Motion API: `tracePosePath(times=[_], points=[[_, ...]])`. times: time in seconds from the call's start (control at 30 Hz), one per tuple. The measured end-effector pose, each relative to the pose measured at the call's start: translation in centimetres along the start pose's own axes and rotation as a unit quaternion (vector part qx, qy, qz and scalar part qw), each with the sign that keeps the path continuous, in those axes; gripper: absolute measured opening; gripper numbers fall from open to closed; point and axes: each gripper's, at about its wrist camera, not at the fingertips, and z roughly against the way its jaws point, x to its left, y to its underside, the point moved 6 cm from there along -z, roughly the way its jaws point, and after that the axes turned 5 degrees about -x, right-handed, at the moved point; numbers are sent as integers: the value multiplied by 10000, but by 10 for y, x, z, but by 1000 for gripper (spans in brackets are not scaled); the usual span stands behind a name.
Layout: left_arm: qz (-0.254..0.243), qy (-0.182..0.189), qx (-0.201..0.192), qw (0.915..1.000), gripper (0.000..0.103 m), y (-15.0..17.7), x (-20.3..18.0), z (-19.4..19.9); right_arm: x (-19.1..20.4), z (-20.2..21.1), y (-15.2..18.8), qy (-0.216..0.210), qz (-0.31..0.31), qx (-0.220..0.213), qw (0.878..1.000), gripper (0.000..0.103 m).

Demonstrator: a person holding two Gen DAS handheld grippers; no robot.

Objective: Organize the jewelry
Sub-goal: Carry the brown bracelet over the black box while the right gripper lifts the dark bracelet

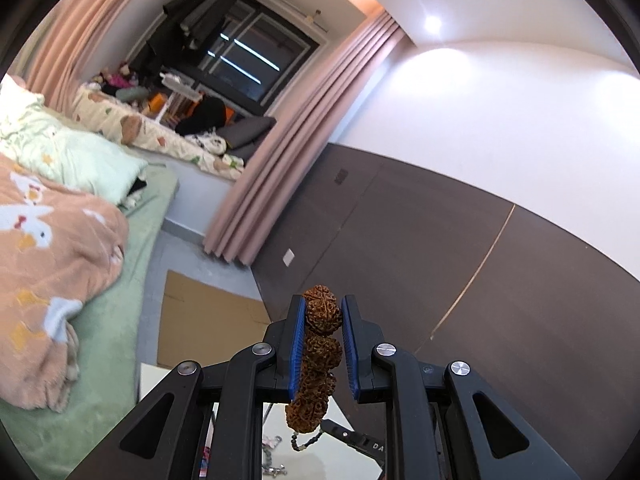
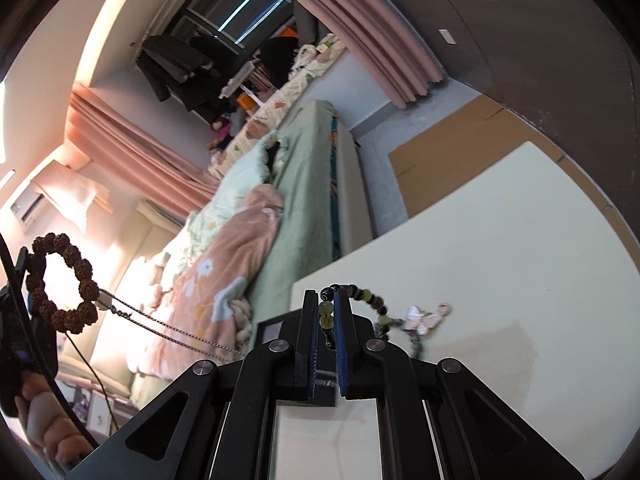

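Observation:
My left gripper [image 1: 322, 310] is shut on a bracelet of big brown wrinkled seed beads [image 1: 320, 344] and holds it high in the air. The same bracelet [image 2: 64, 280] shows as a ring at the far left of the right wrist view, with a thin silver chain [image 2: 168, 332] hanging from it. My right gripper [image 2: 327, 300] is shut on a string of small dark and yellow-green beads [image 2: 326, 314], which trails right over the pale table [image 2: 500, 264] beside a pink butterfly ornament [image 2: 426, 316].
A dark flat frame or tray [image 2: 272, 326] lies at the table's near-left edge. Small jewelry pieces [image 1: 276, 468] lie on the table below my left gripper. A bed [image 2: 296, 200] with a peach duvet stands left of the table, and flat cardboard [image 1: 200, 320] lies on the floor.

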Motion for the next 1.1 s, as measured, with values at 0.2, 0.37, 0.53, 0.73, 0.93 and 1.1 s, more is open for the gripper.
tracePosePath(times=[0.2,0.37,0.53,0.73,0.93,1.1], points=[[-77,-13,-253,9996,18,-16,1,17,16,-10,5,-171,93,26,9998,9],[-53,-125,-240,9996,18,-18,10,18,26,-17,11,-321,140,76,9994,9],[178,-352,-42,9992,18,-5,30,3,32,-24,15,-429,176,139,9988,9],[732,-574,472,9946,18,29,66,-25,34,-31,17,-426,206,181,9987,9],[1244,-823,885,9848,18,59,100,-44,36,-35,17,-423,240,217,9986,9],[1531,-1280,1490,9685,29,84,138,-60,39,-36,19,-469,292,276,9981,9]])
